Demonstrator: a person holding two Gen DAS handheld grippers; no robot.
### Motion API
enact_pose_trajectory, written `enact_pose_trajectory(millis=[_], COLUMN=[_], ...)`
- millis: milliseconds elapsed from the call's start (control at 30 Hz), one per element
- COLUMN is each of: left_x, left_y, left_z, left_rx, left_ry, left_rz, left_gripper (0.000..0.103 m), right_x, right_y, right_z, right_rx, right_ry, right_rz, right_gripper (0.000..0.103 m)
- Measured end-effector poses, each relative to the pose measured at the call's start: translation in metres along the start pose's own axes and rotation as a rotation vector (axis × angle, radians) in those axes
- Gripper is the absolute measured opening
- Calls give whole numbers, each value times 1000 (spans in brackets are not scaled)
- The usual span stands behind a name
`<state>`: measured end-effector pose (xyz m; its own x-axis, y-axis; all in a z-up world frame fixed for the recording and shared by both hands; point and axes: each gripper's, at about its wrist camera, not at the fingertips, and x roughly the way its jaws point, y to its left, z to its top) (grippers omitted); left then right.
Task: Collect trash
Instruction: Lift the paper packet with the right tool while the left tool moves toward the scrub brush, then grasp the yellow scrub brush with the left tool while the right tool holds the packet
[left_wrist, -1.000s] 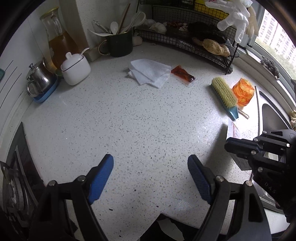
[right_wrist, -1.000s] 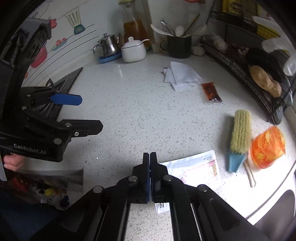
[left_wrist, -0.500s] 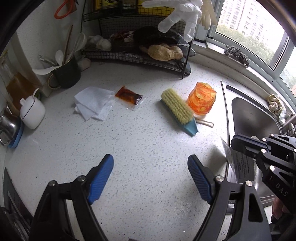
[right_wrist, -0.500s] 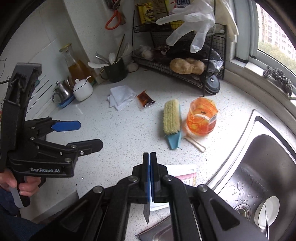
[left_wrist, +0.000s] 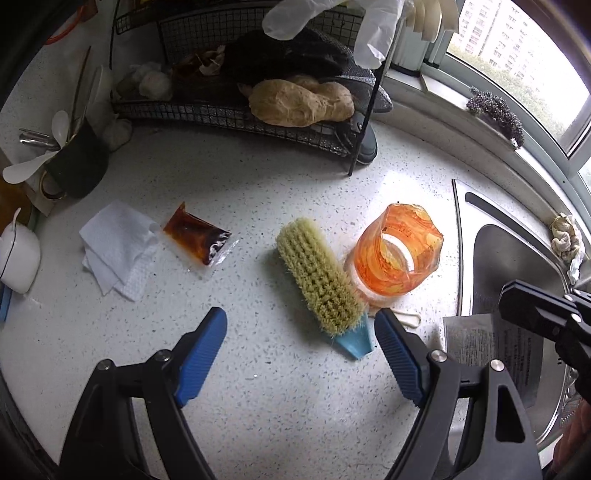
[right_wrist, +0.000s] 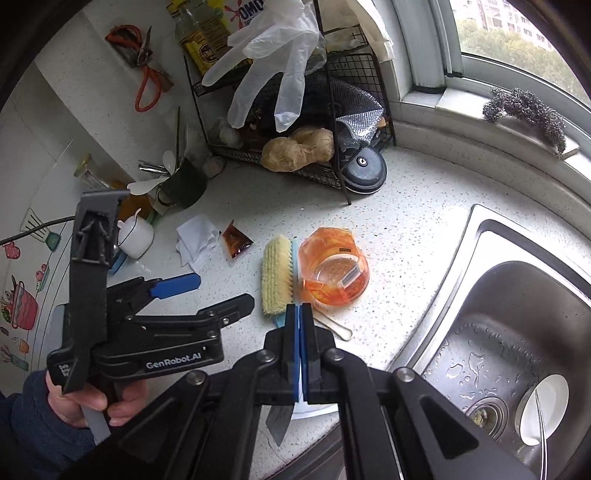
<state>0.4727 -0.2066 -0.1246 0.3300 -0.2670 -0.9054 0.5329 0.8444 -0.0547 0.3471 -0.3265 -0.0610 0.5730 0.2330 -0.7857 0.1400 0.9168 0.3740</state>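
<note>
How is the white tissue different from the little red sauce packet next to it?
The white tissue is plain, soft and rumpled in folded layers; the sauce packet is shiny clear plastic with dark red-brown sauce inside. The tissue looks bigger than the packet. Both lie flat on the speckled counter, side by side, untouched by either gripper.

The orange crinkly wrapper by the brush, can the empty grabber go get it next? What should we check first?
1. Left gripper free: ok, jaws wide apart, nothing between them.
2. Right gripper keeps its load: ok, jaws shut on the white printed paper packet.
3. Orange crinkly plastic wrapper reachable: ok, it sits on the speckled white counter, uncovered from above.
4. Space around it: not ok, the bristle scrubbing brush with a blue handle lies right against it.
5. Other trash left: not ok, the crumpled white paper napkin and the clear sachet of brown sauce lie on the counter.
6. Bin location: cannot tell, none in view.
</note>
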Motion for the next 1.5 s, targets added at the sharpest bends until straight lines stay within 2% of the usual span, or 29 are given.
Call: enact_pose_trajectory(millis=[333, 467, 633, 733, 900, 1200, 1400, 1500], left_x=[43, 51, 51, 48, 34, -21, -52, -63], left_y=[-7, -7, -12, -16, -15, 17, 32, 34], left_z=[8, 8, 11, 9, -8, -60, -79, -91], left_rx=[-29, -30, 4, 12, 21, -26, -59, -72], left_ry=[70, 75, 63, 54, 30, -17, -53, -67], left_rz=[1, -9, -43, -42, -32, -12, 6, 13], left_gripper=[81, 79, 45, 37, 35, 33, 32, 28], right_x=[19, 22, 27, 29, 27, 35, 38, 33], right_y=[-2, 0, 0, 0, 7, 38, 60, 74], right_z=[21, 23, 24, 23, 19, -3, -23, -33], right_rx=[-20, -34, -25, -19, -35, -140, -212, -248], right_ry=[73, 86, 101, 109, 106, 111, 107, 90], right_rz=[-4, -17, -10, 2, -11, -69, -96, -103], right_gripper=[0, 0, 0, 0, 0, 0, 0, 0])
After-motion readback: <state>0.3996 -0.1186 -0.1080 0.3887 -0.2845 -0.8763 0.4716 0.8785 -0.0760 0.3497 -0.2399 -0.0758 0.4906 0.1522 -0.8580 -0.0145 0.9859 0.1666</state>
